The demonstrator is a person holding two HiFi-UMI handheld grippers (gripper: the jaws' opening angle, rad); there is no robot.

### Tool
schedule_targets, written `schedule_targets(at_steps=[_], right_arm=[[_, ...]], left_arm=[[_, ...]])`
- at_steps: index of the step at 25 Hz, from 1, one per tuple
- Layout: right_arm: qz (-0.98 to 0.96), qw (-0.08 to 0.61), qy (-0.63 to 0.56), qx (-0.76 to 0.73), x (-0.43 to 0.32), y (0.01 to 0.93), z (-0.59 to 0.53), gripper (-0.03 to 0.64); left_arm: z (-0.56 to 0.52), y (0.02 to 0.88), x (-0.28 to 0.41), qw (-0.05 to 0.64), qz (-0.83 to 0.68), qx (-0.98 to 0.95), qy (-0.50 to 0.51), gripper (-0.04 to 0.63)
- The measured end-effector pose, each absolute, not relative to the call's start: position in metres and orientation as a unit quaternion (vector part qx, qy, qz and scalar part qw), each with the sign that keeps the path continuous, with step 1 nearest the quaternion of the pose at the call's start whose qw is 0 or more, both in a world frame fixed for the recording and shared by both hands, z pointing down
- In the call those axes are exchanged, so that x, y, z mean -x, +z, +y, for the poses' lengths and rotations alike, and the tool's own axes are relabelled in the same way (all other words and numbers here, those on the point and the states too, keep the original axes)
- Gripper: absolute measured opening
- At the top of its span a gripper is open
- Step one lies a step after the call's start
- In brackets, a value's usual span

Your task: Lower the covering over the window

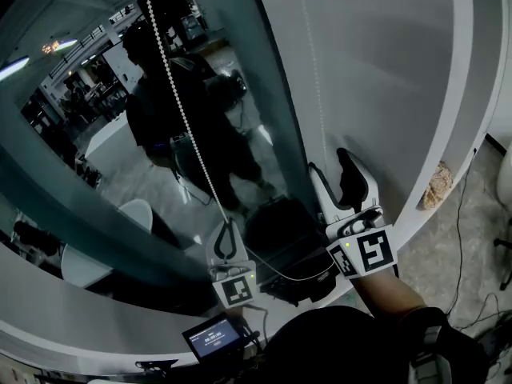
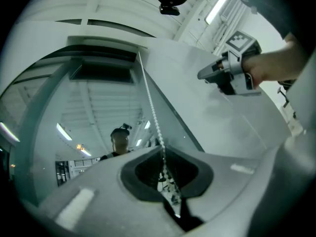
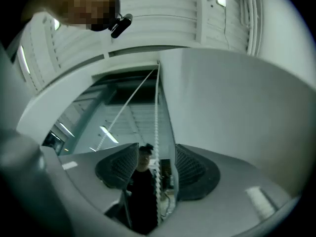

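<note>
Evidently, progress: dark window glass (image 1: 120,134) mostly bare; lowering remains.
Left claw (image 1: 226,229): clenched on white beaded cord (image 1: 180,102), which rises toward 11 o'clock.
Right claw (image 1: 342,178): released, second strand (image 3: 157,132) between jaws.

**Materials and finish**

Window glass (image 1: 88,158): glossy, smooth, mirror-like.
Blind (image 1: 384,70): matt white, cloth-like, fine even surface.
Bead chain (image 1: 180,106): small white beads, plastic-looking, slight sheen.
Left gripper (image 1: 226,226) and right gripper (image 1: 330,166): smooth matt grey plastic shells. Their pads (image 3: 195,169) are black, ribbed, rubbery.
Marker cube (image 1: 372,250): matt black-and-white print.
Window frame (image 1: 48,302): smooth white, satin.
</note>
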State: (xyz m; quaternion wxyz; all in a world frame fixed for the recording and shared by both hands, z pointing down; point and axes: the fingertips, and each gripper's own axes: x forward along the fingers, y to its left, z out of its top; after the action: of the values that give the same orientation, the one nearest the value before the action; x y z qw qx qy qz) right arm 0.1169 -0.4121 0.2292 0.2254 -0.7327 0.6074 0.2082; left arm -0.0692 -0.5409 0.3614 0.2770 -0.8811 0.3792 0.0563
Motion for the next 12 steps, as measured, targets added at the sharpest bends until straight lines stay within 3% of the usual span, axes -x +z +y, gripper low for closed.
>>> schedule_targets(at_steps=[2, 5, 9, 12], right_arm=[[0.64, 0.242, 0.21, 0.698, -0.11, 0.204, -0.42, 0.207], [0.645, 0.243, 0.243, 0.682, -0.106, 0.172, -0.409, 0.006], [0.664, 0.157, 0.276, 0.677, -0.083, 0.174, -0.41, 0.012], [0.654, 0.045, 0.326, 0.681, -0.067, 0.199, -0.403, 0.011]], left_arm=[[-0.541, 0.362, 0.063, 0.279, 0.367, 0.885, 0.057, 0.017], [-0.538, 0.364, 0.056, 0.276, 0.354, 0.892, 0.055, 0.017], [-0.536, 0.364, 0.038, 0.265, 0.309, 0.911, 0.068, 0.017], [-0.515, 0.366, 0.014, 0.236, 0.239, 0.937, 0.096, 0.02]])
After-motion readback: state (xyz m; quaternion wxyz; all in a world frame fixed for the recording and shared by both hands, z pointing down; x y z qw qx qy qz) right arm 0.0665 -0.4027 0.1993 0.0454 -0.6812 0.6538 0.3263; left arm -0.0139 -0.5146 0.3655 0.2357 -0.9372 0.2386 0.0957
